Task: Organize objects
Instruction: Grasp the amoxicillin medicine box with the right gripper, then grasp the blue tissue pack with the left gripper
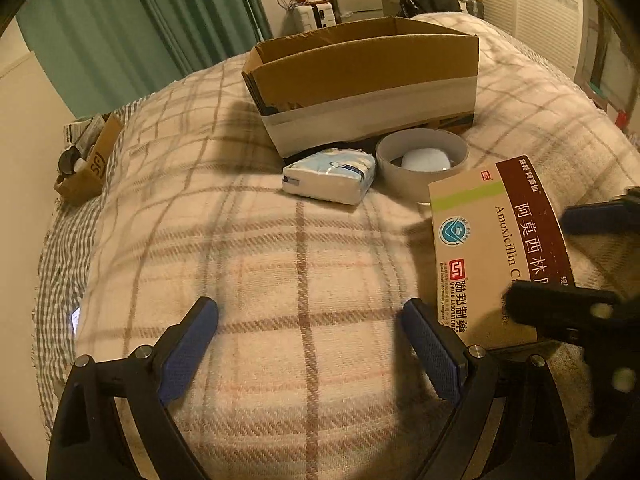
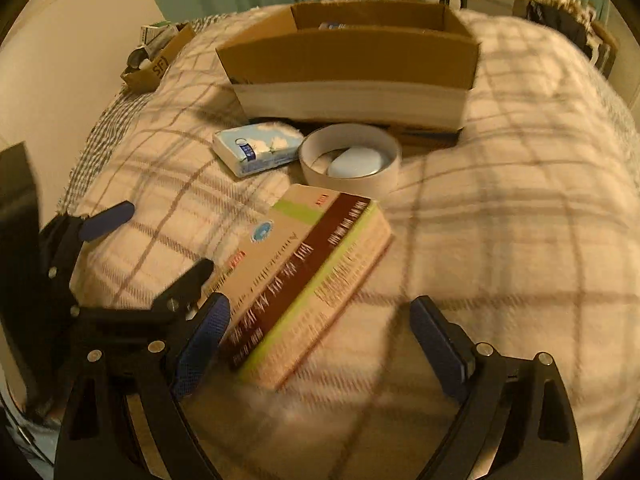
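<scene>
On the plaid-blanketed bed, both grippers, left and right, spread empty-fingered while the amoxicillin box, tissue pack and round tin lie outside the cardboard box, sorting apparently barely begun.

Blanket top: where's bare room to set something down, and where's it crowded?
Free: the plaid blanket left of the medicine box, below the tissue pack and between the left tongs; also the stretch right of the white round tub in the right wrist view. Crowded: tissue pack, tub and medicine box bunch in front of the cardboard box.
</scene>
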### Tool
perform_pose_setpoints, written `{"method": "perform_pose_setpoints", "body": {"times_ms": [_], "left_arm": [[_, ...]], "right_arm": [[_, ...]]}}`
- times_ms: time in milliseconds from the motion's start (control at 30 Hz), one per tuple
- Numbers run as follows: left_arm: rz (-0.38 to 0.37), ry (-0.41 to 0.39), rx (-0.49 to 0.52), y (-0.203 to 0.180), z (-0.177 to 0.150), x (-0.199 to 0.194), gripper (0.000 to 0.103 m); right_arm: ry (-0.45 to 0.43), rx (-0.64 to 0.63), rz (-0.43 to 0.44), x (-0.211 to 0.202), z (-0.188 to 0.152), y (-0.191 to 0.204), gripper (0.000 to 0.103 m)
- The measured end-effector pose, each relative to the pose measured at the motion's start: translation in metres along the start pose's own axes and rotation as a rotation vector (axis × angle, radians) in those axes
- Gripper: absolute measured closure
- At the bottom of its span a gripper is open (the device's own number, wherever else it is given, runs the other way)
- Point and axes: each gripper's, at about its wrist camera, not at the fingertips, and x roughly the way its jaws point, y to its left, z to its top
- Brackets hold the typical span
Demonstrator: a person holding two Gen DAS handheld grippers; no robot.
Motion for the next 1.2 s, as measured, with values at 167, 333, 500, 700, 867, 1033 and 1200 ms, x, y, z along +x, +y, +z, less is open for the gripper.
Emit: {"method": "perform_pose_setpoints", "body": {"times_ms": [167,333,500,700,867,1033,1200], "left_arm": [[-0.005,-0.001,-0.005,0.001,0.0,0.0,0.008],[-0.011,-0.002,-0.008,0.002,0.001,-0.001,0.008],[-0.052,-0.013,-0.025,0.007,0.006,-0.01,0.008],[-0.045,-0.092,-0.042,0.014,0.031,-0.027,0.008],[-0.089,-0.133,-0.075,0.018,0.062,-0.012,0.008],[-0.134,-0.034,-0.05,0.012,0.078,0.036,0.008],[-0.171,0.024,-0.079,0.014,0.086,0.062,0.013]], "right_arm": [[0.018,0.044,0.109,0.01,0.011,0.005,0.018],[0.003,0.056,0.198,0.008,0.014,0.012,0.065],[-0.121,-0.044,0.051,-0.034,0.025,0.015,0.074],[-0.269,-0.132,-0.18,-0.089,0.044,0.001,0.075],[-0.306,-0.146,-0.257,-0.099,0.058,-0.015,0.075],[-0.267,-0.126,-0.224,-0.074,0.061,-0.03,0.075],[-0.241,-0.109,-0.199,-0.057,0.06,-0.041,0.075]]}}
